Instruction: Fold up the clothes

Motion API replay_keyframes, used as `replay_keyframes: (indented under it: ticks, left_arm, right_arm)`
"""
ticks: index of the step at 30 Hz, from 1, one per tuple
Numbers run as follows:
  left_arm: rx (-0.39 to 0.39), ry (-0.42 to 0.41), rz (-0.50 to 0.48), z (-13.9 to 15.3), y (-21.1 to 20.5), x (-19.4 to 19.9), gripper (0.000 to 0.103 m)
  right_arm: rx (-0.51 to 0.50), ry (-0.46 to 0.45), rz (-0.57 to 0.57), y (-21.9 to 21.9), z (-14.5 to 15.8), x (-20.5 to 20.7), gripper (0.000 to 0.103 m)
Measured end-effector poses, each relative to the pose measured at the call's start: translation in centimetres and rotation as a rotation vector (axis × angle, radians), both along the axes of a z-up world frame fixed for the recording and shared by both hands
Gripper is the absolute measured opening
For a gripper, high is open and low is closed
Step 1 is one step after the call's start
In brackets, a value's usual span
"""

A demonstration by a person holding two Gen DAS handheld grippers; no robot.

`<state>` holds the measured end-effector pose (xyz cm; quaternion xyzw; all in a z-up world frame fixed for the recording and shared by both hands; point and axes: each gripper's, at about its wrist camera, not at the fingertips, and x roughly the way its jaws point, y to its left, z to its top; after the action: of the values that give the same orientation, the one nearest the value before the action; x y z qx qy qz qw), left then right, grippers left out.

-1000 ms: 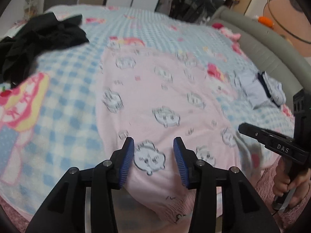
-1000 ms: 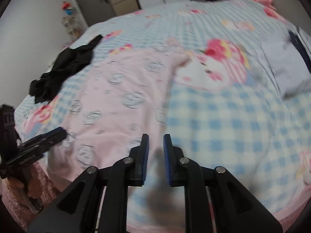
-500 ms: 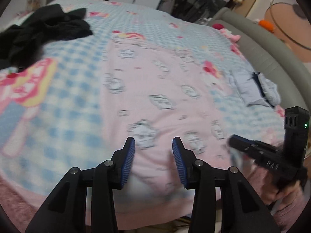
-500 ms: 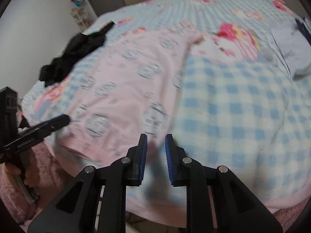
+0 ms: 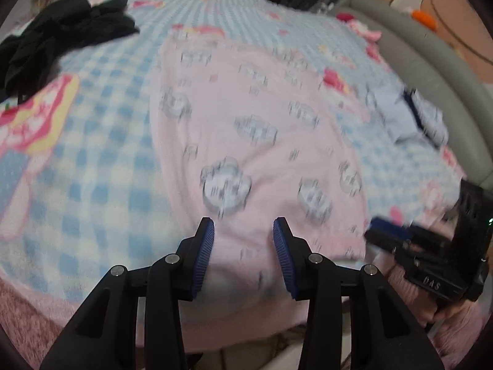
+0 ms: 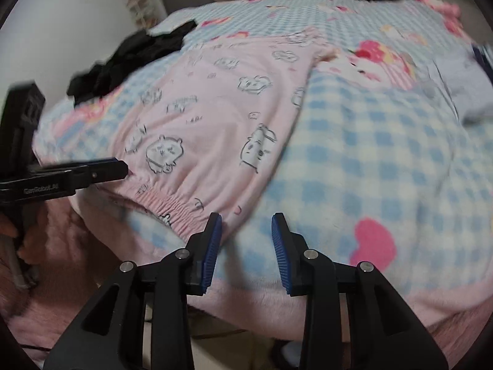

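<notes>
A pink garment [image 5: 246,117] printed with cartoon animals lies flat on the checked blanket, its elastic waistband [image 6: 172,206] at the near bed edge. My left gripper [image 5: 243,228] is open over the garment's near part, with nothing between its fingers. In the right wrist view the left gripper [image 6: 120,166] points at the waistband's left end. My right gripper [image 6: 246,222] is open just beside the waistband's right end, over the blanket. The right gripper [image 5: 385,234] also shows at the garment's right corner, held by a hand.
A heap of black clothes [image 5: 61,30] lies at the far left of the bed. A folded pale lilac garment [image 5: 406,114] rests at the right, near the grey padded bed frame [image 5: 431,61]. The blue-and-white checked blanket [image 6: 385,154] covers the bed.
My right gripper's fingers were nearly together and now stand wide apart. It now sits beside the waistband's right end. The left gripper has stayed open over the garment.
</notes>
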<state>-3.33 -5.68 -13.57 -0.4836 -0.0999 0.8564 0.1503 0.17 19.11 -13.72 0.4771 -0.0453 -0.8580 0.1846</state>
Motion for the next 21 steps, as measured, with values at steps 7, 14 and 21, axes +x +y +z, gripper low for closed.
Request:
replay_keyframes:
  ticks: [7,14,21]
  left_arm:
    - [-0.112,0.078,-0.013,1.7,3.0,-5.2,0.043]
    - [-0.277,-0.02,-0.075,-2.1,4.5,-4.1,0.045]
    - [-0.228,-0.051,-0.062,-1.8,2.8,0.8,0.047]
  right_arm:
    - [0.075,0.049,0.03,-3.4,2.8,-4.7,0.035]
    - [0.153,-0.009,0.075,-6.0,-1.7,-5.6,0.035]
    - [0.154,0.029,0.105,-4.1,-1.4,-1.8,0.035]
